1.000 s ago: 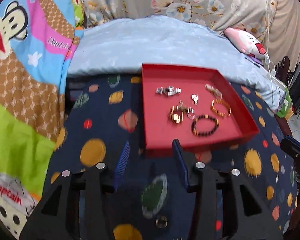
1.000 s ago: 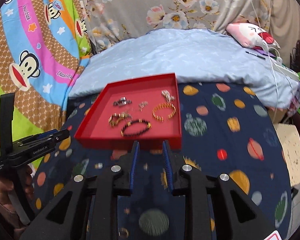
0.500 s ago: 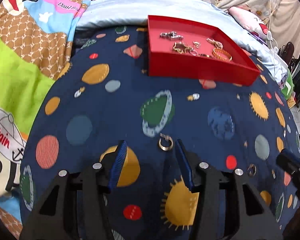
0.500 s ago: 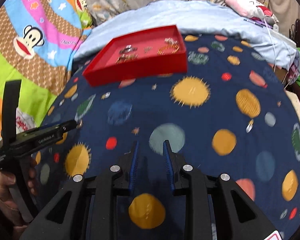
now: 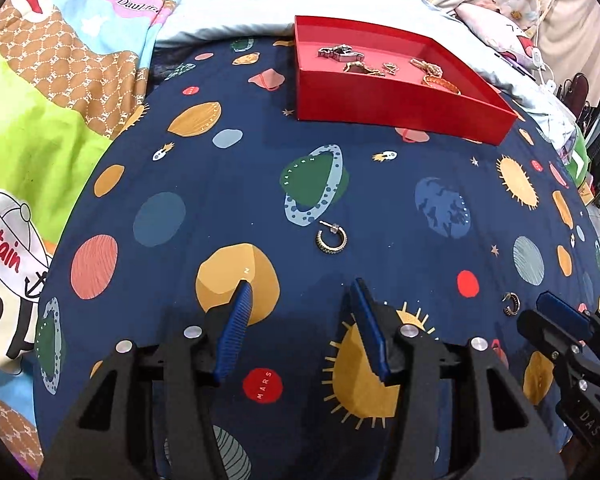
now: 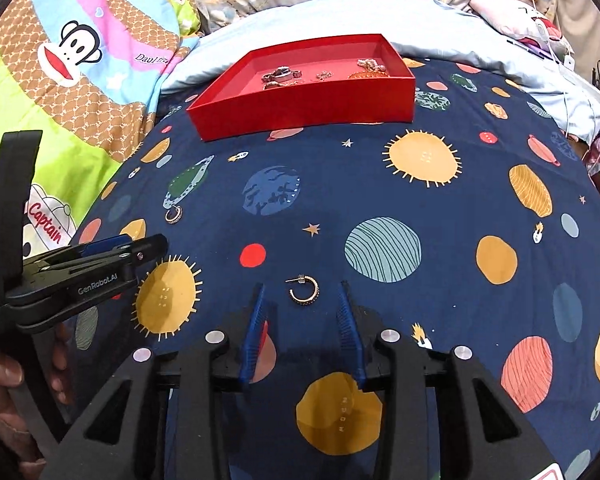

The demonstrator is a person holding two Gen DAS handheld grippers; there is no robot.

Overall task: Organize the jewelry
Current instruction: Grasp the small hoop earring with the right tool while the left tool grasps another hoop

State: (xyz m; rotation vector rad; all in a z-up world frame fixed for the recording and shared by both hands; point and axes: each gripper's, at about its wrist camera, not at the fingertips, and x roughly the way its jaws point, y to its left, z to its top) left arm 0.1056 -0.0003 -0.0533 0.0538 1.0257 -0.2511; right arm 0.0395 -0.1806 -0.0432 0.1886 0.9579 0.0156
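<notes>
A red tray (image 5: 400, 108) holding several bracelets and rings sits at the far side of a navy planet-print cloth; it also shows in the right wrist view (image 6: 300, 108). A gold hoop earring (image 5: 331, 237) lies on the cloth just ahead of my open, empty left gripper (image 5: 302, 290). A second gold hoop earring (image 6: 304, 290) lies between the fingertips of my open right gripper (image 6: 302, 290), on the cloth and not gripped. The first earring also shows in the right wrist view (image 6: 173, 213), the second in the left wrist view (image 5: 512, 303).
The cloth (image 6: 380, 200) covers a rounded surface that drops off at the sides. Colourful cartoon bedding (image 5: 40, 100) lies at the left, a pale blue pillow (image 6: 360, 16) behind the tray. The left gripper's body (image 6: 80, 272) shows in the right wrist view.
Both grippers have drawn back from the tray toward the near part of the cloth and lowered over the earrings. The right gripper's jaws have opened wider.
</notes>
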